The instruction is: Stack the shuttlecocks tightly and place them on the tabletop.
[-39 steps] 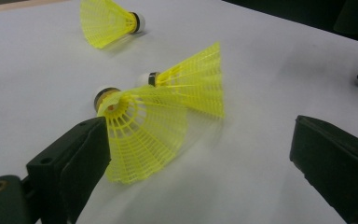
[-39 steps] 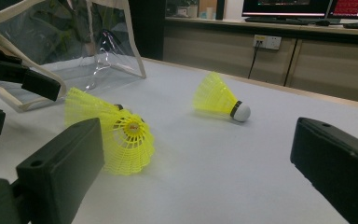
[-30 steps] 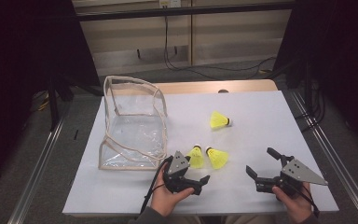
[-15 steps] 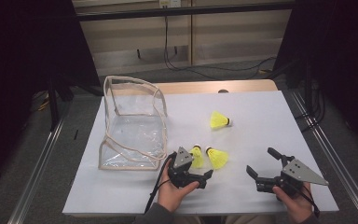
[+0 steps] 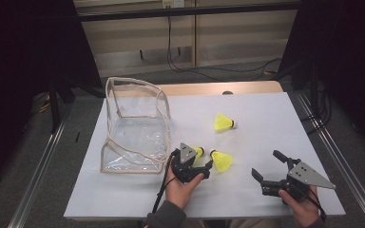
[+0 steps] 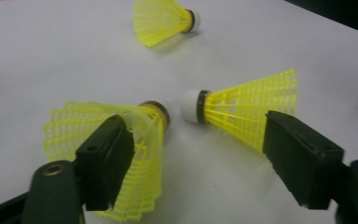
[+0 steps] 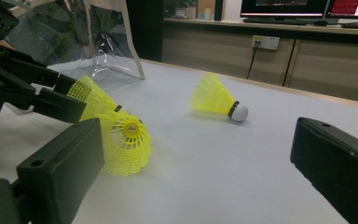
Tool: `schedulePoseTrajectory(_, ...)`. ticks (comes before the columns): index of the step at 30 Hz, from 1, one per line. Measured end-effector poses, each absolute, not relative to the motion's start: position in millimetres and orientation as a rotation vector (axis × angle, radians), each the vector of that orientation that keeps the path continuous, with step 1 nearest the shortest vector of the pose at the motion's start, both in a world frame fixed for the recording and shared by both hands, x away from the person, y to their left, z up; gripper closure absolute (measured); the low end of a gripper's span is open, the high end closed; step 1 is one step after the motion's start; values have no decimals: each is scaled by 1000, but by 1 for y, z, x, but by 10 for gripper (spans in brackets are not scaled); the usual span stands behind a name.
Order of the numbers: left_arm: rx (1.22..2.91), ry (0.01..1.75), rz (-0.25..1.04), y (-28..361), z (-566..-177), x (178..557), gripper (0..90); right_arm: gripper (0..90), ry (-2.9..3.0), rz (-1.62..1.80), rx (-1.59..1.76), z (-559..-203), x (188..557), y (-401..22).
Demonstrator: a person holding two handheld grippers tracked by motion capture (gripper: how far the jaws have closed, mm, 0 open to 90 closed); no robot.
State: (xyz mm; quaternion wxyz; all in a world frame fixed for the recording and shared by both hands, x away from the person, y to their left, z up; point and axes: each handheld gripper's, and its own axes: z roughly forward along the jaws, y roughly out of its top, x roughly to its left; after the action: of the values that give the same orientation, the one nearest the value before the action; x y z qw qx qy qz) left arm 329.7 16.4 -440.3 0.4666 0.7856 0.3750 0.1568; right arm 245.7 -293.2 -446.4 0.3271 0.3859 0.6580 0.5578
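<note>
- Left gripper view gives us the left hand-held gripper (image 6: 193,161) low over the desk (image 6: 51,56), its two black jaws spread and just now closing in, with two yellow shuttlecocks lying between them.
- We see its left jaw pressing into the mesh skirt of the nearer shuttlecock (image 6: 107,140), which buckles there; the right jaw sits just beside the skirt of the second shuttlecock (image 6: 247,109), and we cannot tell whether it touches.
- Those two lie with their caps almost meeting, one dark-banded, one white with a black band.
- We find a third shuttlecock (image 6: 163,21) farther off on the desk, white cork tip turned away from the others.
- High view shows us the right hand-held gripper (image 5: 270,166) well apart near the front edge, jaws wide with nothing between them.
- We see a clear soft plastic bag (image 5: 135,128) with pale piping standing open on the white sheet beside the left hand-held gripper; we see nothing inside it.
- All three shuttlecocks are ribbed plastic netting, cone-shaped.
</note>
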Motion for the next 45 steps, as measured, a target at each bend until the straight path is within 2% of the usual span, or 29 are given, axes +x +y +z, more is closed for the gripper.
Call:
schedulePoseTrajectory(4,1927,935,433,13,-441,331,401,22,1724,1462,1010,-446,246,-293)
schedulePoseTrajectory(8,1911,966,502,12,-441,335,601,22,1725,1461,1007,-446,245,-293)
schedulePoseTrajectory(11,1890,975,501,12,-441,335,799,22,1724,1464,1007,-446,245,-293)
schedulePoseTrajectory(13,1878,979,476,11,-440,336,866,22,1725,1466,1006,-446,245,-294)
schedulePoseTrajectory(26,1865,935,465,1,-416,339,886,22,1719,1462,1007,-445,245,-295)
schedulePoseTrajectory(45,1897,972,448,-12,-390,375,886,22,1721,1465,1009,-445,244,-295)
